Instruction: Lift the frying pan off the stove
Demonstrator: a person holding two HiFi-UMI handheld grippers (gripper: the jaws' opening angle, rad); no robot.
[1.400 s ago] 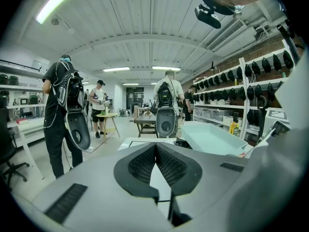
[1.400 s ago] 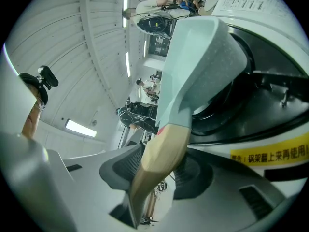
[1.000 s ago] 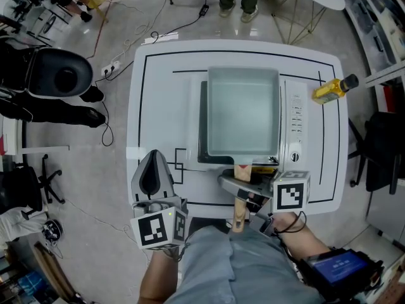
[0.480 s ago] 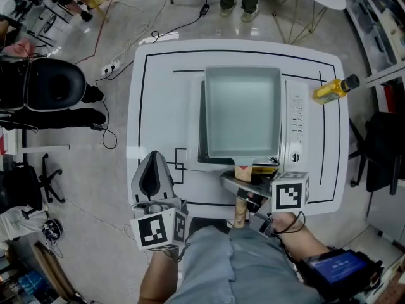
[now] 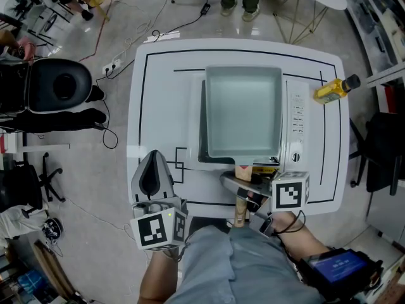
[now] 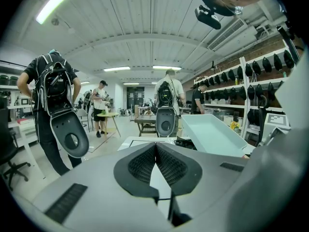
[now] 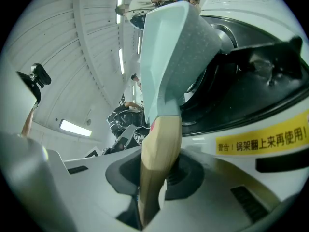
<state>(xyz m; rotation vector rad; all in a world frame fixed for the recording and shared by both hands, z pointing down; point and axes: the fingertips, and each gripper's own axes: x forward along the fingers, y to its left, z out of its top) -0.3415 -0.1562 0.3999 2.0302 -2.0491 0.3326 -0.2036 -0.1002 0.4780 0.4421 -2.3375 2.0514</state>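
Note:
A square pale-green frying pan sits on the white stove in the middle of the table. Its wooden handle points toward me over the table's front edge. My right gripper has just been closing its jaws, and they now press on that handle. In the right gripper view the pan rises beyond them, still resting on the stove. My left gripper hovers over the table's front left, shut with nothing in it, well apart from the pan.
The white table carries black outline markings. A yellow bottle lies near its right edge. A black chair and cables are on the floor at left. People stand beyond the far edge.
The pan, the stove and both grippers stand where they were. A black chair on the floor at far left has shifted a little.

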